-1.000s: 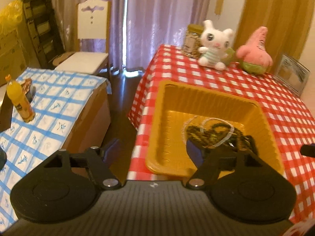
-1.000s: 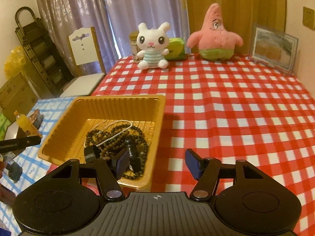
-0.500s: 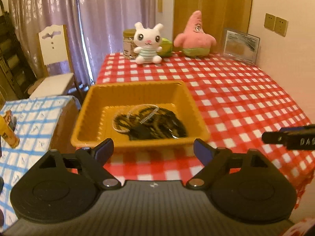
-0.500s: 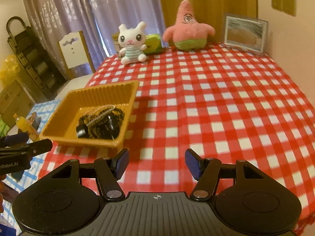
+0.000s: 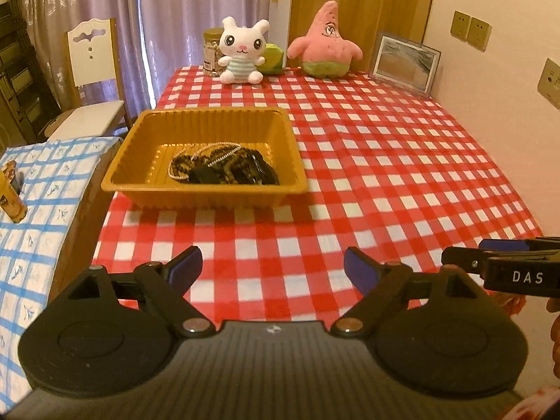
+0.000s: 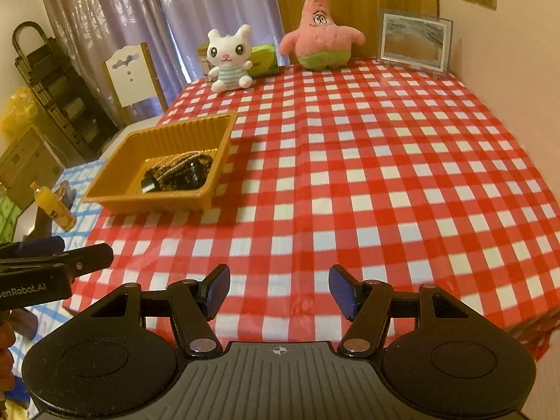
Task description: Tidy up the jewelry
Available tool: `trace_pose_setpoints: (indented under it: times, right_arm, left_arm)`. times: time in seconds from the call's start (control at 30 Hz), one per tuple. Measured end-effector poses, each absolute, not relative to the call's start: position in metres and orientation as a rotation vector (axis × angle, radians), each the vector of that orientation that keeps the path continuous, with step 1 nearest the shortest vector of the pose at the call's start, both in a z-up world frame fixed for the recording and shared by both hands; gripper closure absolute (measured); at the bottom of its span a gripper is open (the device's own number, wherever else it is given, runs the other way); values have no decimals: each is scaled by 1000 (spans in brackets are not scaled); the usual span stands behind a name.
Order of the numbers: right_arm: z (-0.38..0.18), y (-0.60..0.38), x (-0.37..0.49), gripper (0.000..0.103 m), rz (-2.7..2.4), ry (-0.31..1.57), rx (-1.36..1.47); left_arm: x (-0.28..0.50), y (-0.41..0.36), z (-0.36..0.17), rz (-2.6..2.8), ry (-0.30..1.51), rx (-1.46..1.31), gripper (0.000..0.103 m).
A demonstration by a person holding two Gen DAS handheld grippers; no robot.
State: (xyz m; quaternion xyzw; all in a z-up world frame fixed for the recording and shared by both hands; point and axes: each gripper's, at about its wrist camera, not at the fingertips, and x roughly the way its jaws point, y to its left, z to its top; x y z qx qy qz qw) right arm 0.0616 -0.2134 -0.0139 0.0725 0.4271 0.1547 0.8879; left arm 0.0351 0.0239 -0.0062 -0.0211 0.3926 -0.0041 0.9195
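In the left wrist view, a ribbed, square orange plastic tray (image 5: 204,161) is seen at about eleven o'clock on the red-and-white checked tablecloth (image 5: 385,182), and a tangled heap of dark beaded necklaces with a silver ball chain (image 5: 224,168) is gathered on its floor. No jewelry is seen on the cloth. The left gripper (image 5: 273,267) is held wide apart at six o'clock, well clear of the tray, with nothing between its blue pads. In the right wrist view, the same tray (image 6: 164,171) is found at ten o'clock with the heap (image 6: 178,171) inside it, and the rest of the cloth is bare. The right gripper (image 6: 279,292) is held partly apart at six o'clock and grips nothing. The collecting is judged to be done; whether untangling or sorting is left cannot be told.
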Motion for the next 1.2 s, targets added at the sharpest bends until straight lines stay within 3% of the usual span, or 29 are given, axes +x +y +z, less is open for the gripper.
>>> trace_pose_setpoints:
  times: [1.2]
  right_arm:
    - [-2, -231, 37, 40, 358, 867, 150]
  left_arm:
    - [9, -10, -2, -26, 799, -8, 16]
